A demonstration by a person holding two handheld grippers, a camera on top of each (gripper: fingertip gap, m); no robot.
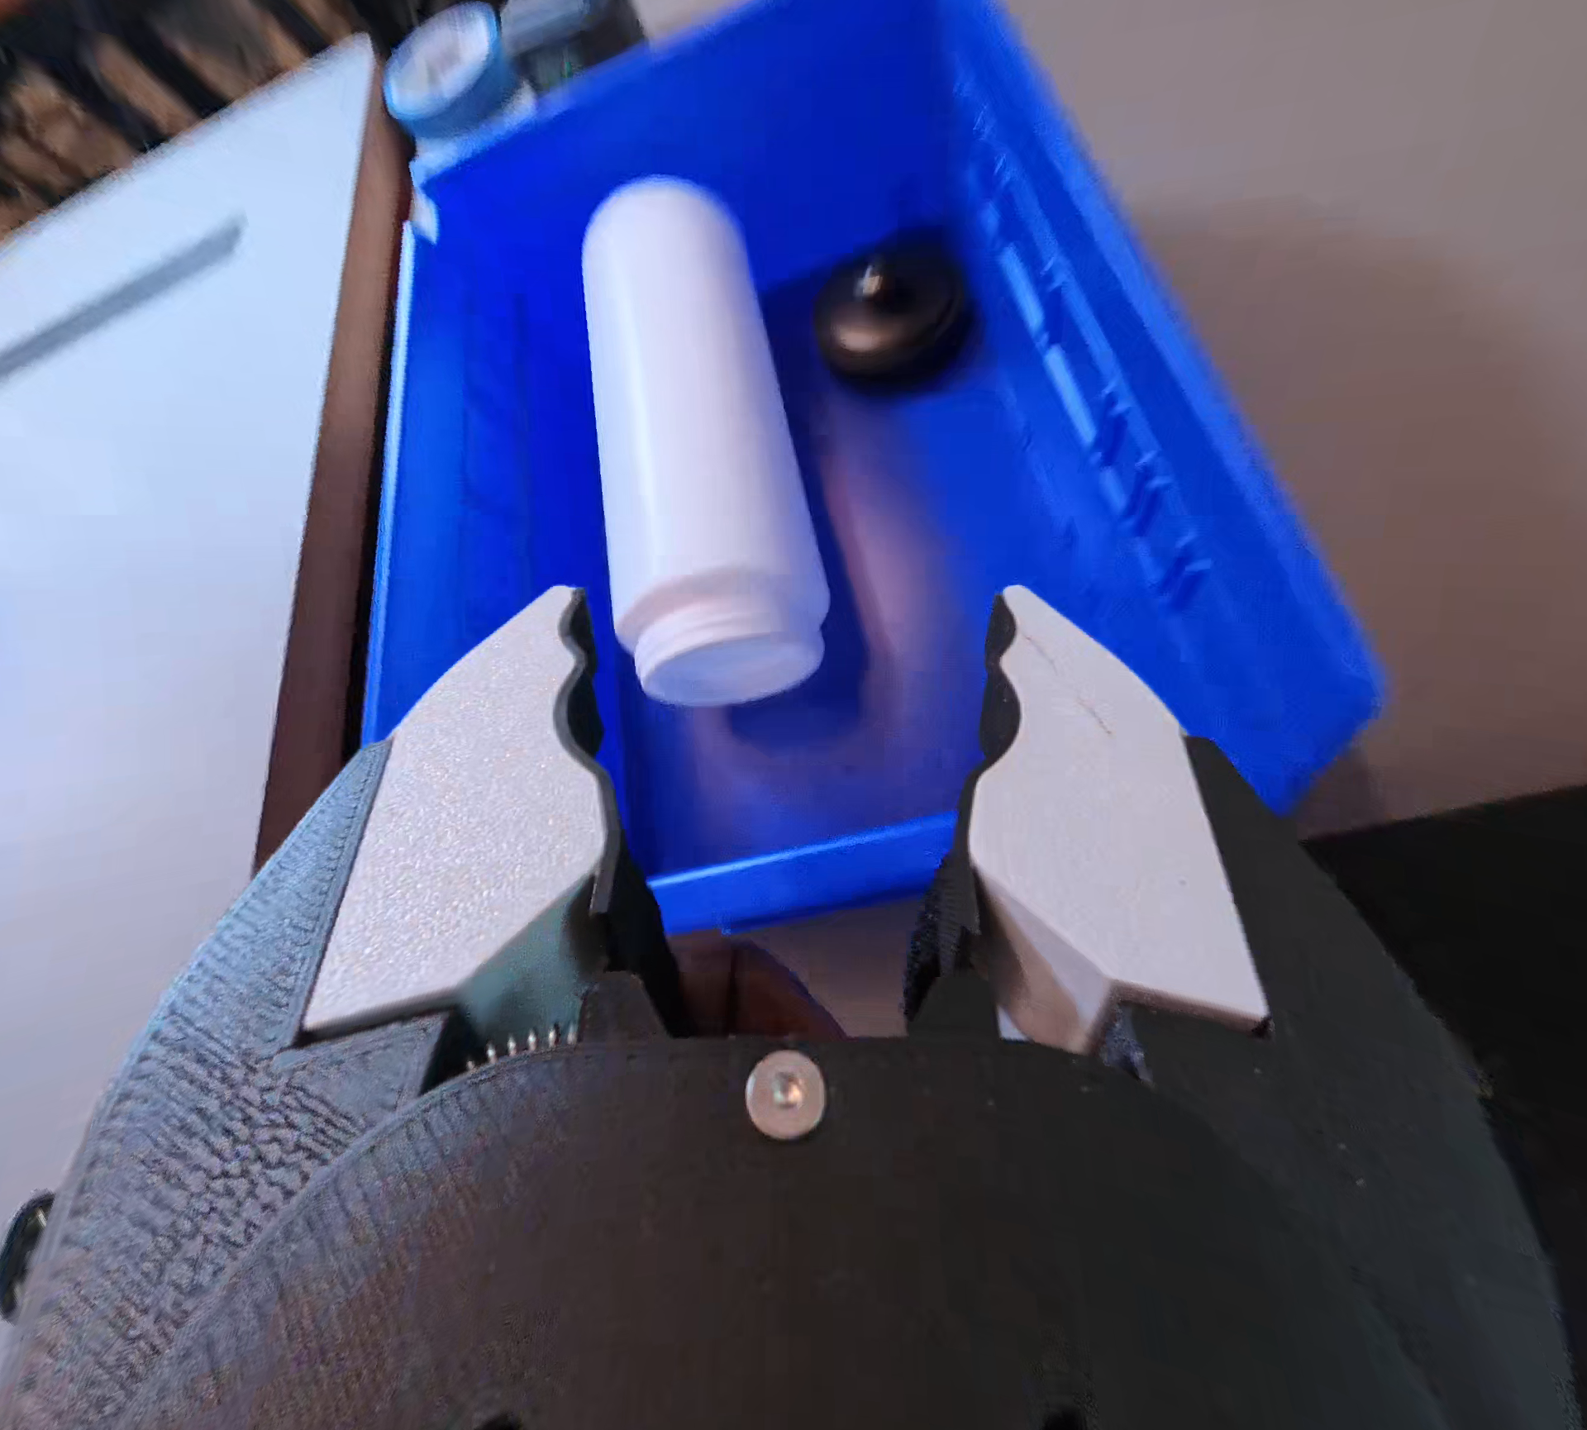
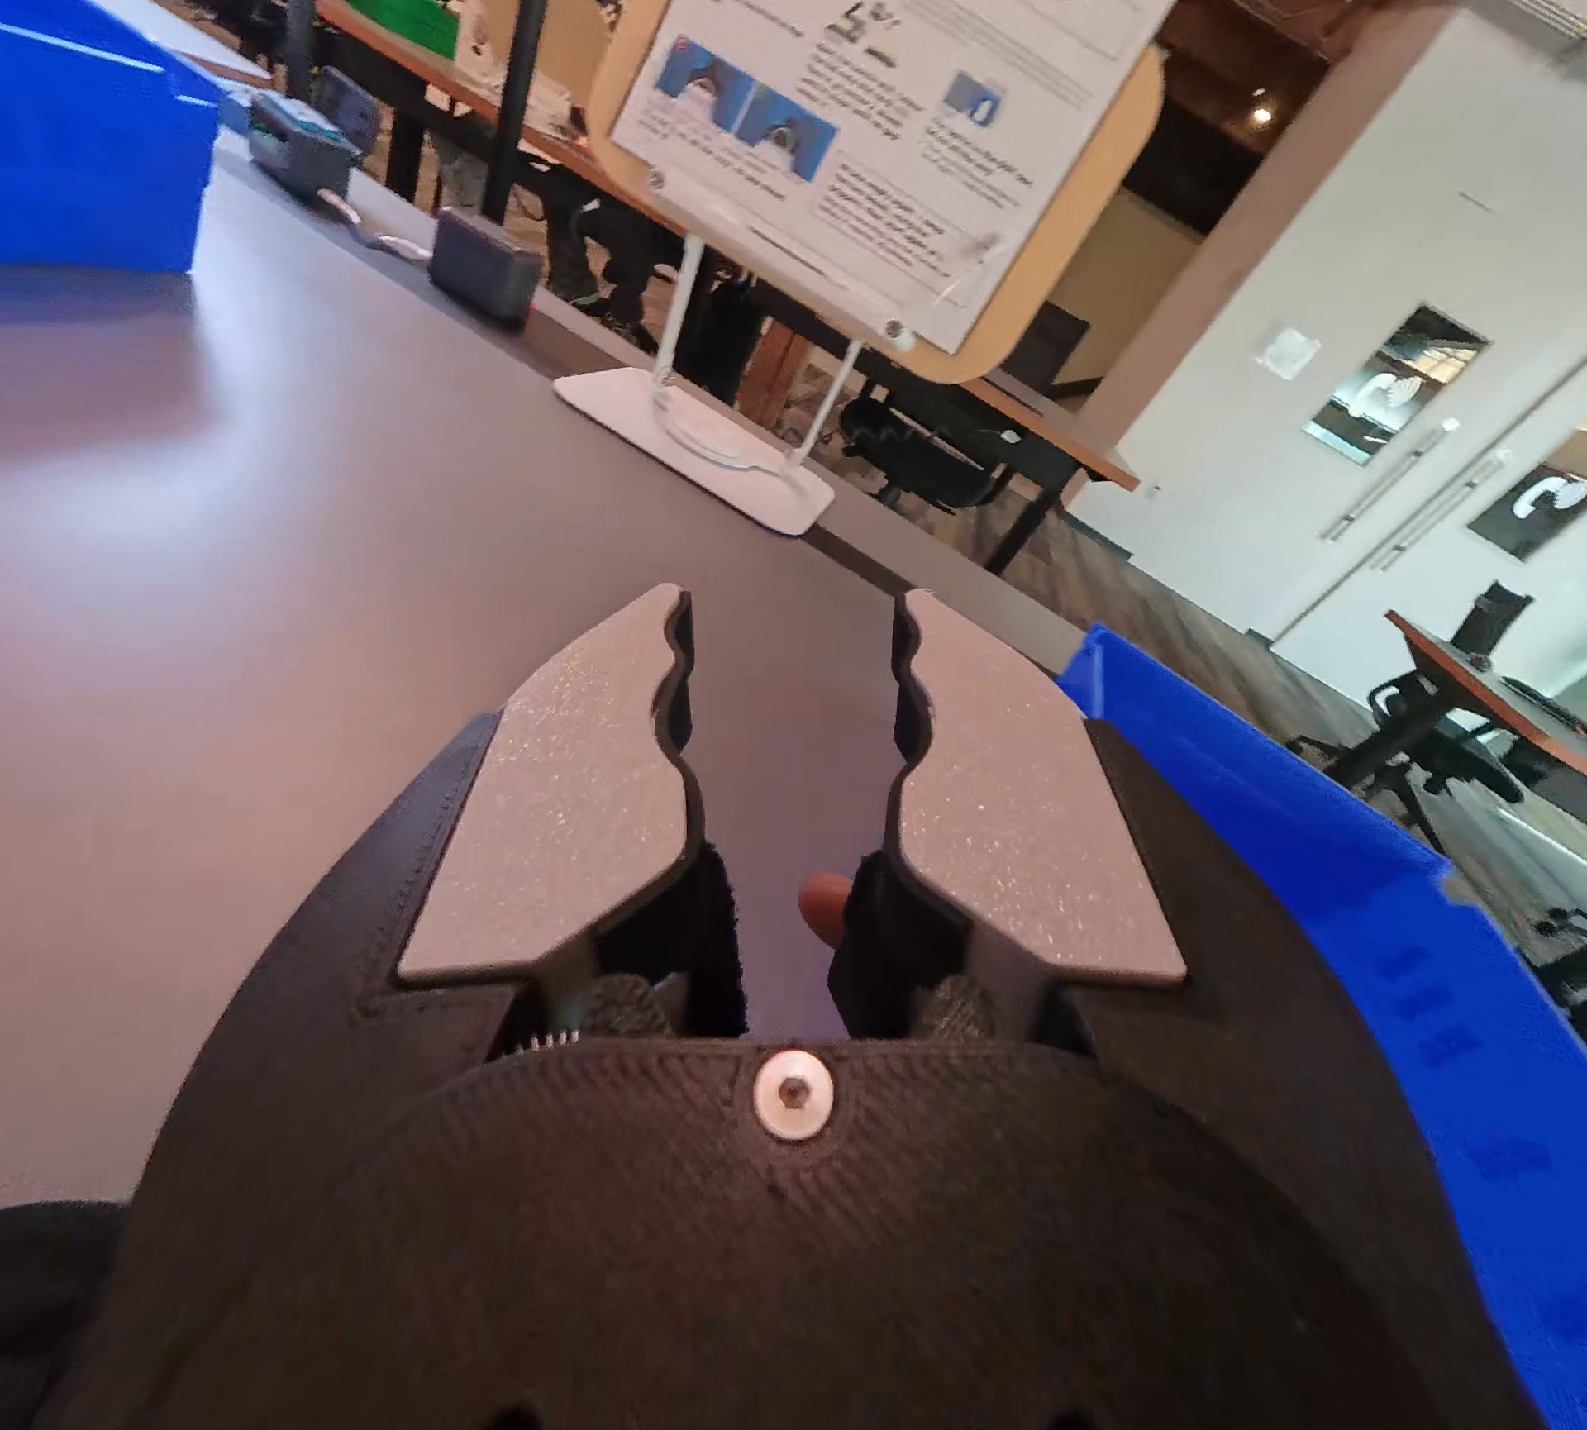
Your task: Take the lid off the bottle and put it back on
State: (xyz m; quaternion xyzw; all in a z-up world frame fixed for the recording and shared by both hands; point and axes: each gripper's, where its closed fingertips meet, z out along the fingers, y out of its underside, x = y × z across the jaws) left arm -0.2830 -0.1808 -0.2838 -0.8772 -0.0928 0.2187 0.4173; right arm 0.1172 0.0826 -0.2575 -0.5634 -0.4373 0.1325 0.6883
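Bottle [image 1: 700, 435] and lid [image 1: 889, 311] lie apart inside the blue bin [image 1: 1116, 393]: the white bottle rests on its side with its bare threaded neck toward us, and the round black lid sits on the bin floor just beside it, near the right wall. We judge the lid is already off and putting it back on is what remains.

Our left gripper [image 1: 786, 633] hangs over the near end of the bin, jaws spread wide and empty, lined up roughly with the bottle's neck, probably so we can reach in and take it. Our right gripper [image 2: 790, 646] points away across the grey table [image 2: 343, 530], its jaws parted and holding nothing, likely waiting its turn.

The bottle looks like smooth matte plastic, a plain cylinder with ridged threads; the lid is glossy and domed. The gripper fingers [image 1: 481, 813] are grey, grainy plates with wavy inner edges.
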